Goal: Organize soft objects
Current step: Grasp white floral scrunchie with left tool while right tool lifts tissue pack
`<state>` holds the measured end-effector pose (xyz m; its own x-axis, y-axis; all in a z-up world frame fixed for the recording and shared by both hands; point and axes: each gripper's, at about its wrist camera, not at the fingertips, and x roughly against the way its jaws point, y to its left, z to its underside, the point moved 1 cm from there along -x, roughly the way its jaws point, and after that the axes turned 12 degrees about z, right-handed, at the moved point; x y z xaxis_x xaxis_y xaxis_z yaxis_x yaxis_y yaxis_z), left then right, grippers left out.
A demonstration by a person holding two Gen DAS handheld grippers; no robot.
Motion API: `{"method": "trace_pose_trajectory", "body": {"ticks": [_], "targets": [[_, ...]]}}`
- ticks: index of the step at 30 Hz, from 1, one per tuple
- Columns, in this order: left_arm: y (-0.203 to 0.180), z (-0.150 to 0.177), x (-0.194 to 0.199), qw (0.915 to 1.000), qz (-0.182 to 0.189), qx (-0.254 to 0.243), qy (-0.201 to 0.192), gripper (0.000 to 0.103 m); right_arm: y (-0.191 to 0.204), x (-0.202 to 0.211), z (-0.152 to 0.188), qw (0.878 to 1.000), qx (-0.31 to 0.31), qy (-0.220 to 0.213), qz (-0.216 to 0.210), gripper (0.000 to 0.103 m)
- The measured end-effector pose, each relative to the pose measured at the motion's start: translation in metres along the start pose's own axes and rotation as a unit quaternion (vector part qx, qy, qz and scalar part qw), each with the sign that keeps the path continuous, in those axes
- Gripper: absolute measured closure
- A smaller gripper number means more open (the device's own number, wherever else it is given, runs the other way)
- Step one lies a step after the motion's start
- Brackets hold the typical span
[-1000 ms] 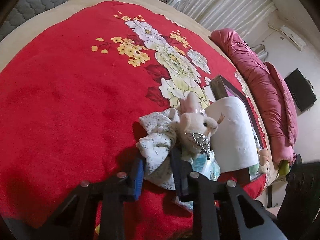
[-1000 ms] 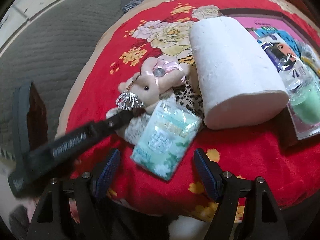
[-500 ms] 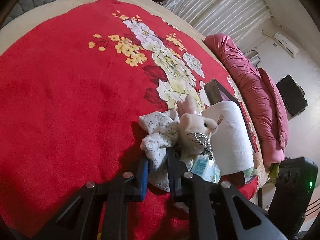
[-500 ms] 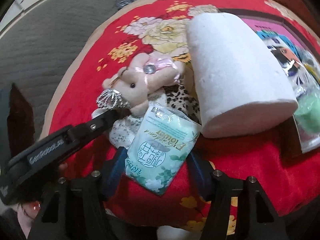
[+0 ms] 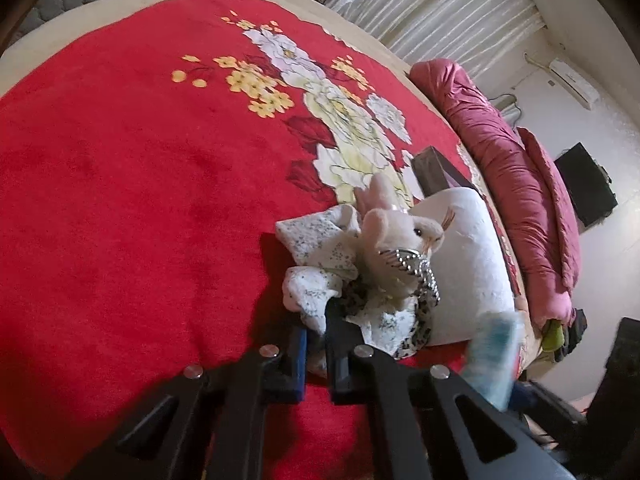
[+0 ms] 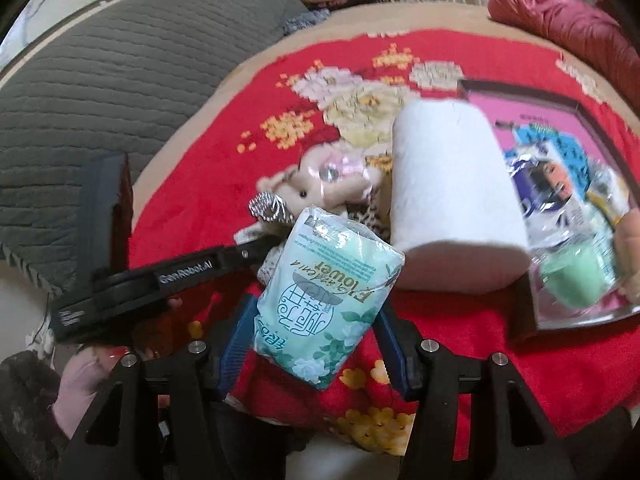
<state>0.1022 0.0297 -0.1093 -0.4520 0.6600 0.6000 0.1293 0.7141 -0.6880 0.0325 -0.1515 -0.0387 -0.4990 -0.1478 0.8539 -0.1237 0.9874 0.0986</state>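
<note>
Left wrist: left claw [image 5: 316,346] pinches floral cloth [image 5: 316,240] on red flowered blanket [image 5: 120,184]; right claw [image 6: 314,344] grips tissue pack [image 6: 324,300].

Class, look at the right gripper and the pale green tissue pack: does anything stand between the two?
Nothing visible does. The right gripper is already closed on the tissue pack, one pad on each side, with the pack raised off the red blanket.

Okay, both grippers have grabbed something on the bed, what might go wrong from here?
1. The left gripper pinches only an edge of the floral cloth; the plush rabbit sits against that cloth, so pulling may drag or topple it.
2. The right gripper clamps the tissue pack, which sits skewed between the pads and might slip out.
</note>
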Motion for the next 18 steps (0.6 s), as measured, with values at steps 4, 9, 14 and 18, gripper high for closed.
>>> {"method": "trace_pose_trajectory", "body": {"ticks": [4,9,14,18], "targets": [[-0.005,0.001,0.012,0.9995,-0.016,-0.018,-0.022,0.098,-0.003,0.014,-0.003,1.000,0.005,-0.021,-0.016,0.044],[-0.021,0.001,0.035,0.9965,-0.032,-0.047,-0.061,0.098,-0.013,0.023,-0.004,0.999,-0.003,-0.038,-0.010,0.044],[-0.037,0.001,0.058,0.9943,-0.043,-0.056,-0.080,0.098,-0.024,0.029,-0.006,0.998,-0.010,-0.054,-0.008,0.044],[-0.050,0.000,0.070,0.9914,-0.065,-0.071,-0.088,0.098,-0.033,0.035,-0.007,0.998,-0.019,-0.066,-0.005,0.044]]}}
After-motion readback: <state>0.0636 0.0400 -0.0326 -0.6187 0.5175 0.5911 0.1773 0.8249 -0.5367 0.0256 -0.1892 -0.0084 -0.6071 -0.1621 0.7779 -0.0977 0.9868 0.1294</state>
